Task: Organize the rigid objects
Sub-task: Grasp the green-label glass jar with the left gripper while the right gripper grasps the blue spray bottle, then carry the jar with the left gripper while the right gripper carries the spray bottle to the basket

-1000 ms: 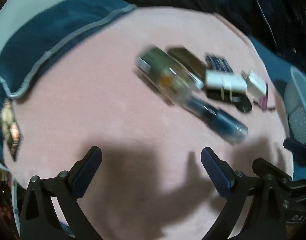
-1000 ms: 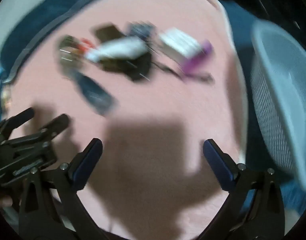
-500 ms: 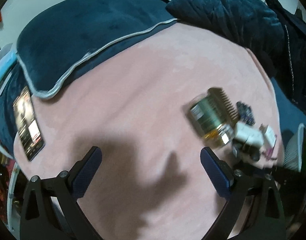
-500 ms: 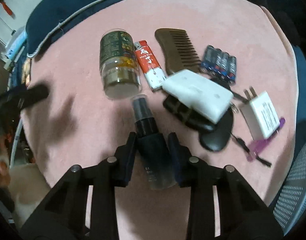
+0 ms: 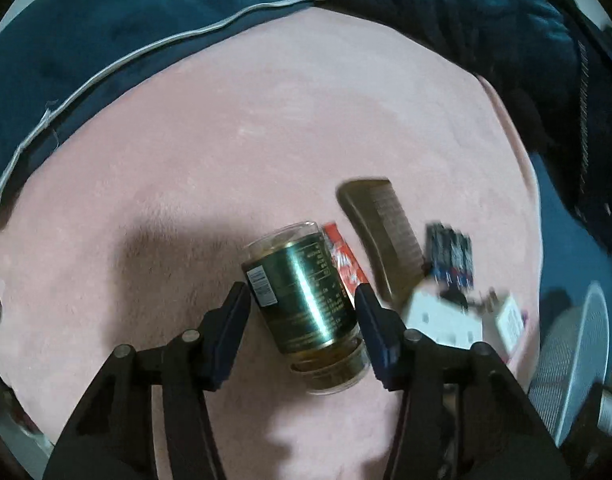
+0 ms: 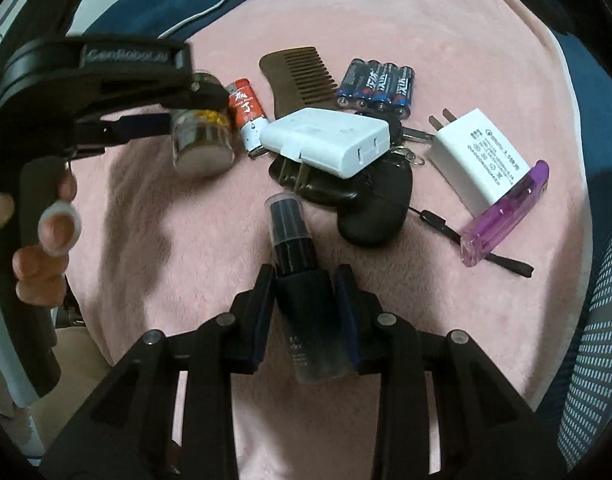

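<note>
we see the right gripper [image 6: 306, 292] clamped on the bottle [image 6: 302, 280]; left gripper [image 5: 302, 300] closing around the jar [image 5: 306, 296], contact unclear; comb [image 6: 298, 76], batteries [image 6: 376, 84] behind.

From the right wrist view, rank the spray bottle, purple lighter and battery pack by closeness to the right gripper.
1. Spray bottle: clamped between the right gripper's pads.
2. Purple lighter: off to the right, beside the white charger.
3. Battery pack: top, past the comb.
</note>
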The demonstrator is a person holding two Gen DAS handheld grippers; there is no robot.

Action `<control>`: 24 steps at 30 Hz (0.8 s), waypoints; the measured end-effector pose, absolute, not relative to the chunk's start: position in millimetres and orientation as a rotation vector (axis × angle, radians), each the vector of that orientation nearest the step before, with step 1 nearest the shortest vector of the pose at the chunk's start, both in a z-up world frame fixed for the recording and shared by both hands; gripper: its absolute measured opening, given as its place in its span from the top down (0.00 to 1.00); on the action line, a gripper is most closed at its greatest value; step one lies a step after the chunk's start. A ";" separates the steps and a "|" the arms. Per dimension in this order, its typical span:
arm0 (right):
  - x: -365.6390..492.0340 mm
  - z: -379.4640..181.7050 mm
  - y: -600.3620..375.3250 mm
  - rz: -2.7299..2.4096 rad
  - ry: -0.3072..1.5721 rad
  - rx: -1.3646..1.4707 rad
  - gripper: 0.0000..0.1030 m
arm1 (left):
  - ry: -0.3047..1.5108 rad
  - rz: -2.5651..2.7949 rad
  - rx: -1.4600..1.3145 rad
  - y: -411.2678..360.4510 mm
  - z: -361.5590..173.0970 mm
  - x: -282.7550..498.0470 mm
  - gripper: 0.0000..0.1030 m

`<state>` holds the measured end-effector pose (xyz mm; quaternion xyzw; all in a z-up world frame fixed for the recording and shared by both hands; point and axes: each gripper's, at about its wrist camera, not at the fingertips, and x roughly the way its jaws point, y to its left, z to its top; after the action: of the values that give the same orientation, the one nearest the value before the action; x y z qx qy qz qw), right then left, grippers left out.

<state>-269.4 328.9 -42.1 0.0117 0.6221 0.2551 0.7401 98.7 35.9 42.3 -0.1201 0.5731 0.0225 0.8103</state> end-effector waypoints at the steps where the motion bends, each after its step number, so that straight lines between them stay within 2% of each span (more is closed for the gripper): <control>1: -261.5 -38.3 319.0 0.561 1.364 0.031 0.69 | 1.234 0.022 -0.223 36.7 46.8 92.5 0.47; 3: -268.7 -23.3 296.7 0.570 1.355 0.045 0.70 | 1.262 -0.020 -0.188 39.6 54.2 81.6 0.48; 8: -284.6 -26.1 257.8 0.577 1.342 0.063 0.70 | 1.300 -0.069 -0.177 44.8 60.7 67.8 0.49; 16: -245.7 -21.7 176.1 0.556 1.332 0.099 0.69 | 1.228 -0.020 -0.274 32.8 32.3 91.8 0.50; 19: -229.6 -18.9 154.9 0.542 1.332 0.115 0.69 | 1.289 -0.011 -0.301 27.4 14.7 93.1 0.50; 20: -222.5 -16.9 144.6 0.537 1.332 0.119 0.69 | 1.296 -0.006 -0.275 23.6 13.0 91.5 0.54; 24: -188.5 -3.1 102.5 0.526 1.335 0.131 0.71 | 1.305 -0.028 -0.233 22.8 26.1 78.3 0.54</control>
<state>-188.5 102.5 -3.1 0.0601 0.6112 0.2407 0.7516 78.3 22.8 26.1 -0.1080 0.6059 -0.0130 0.7881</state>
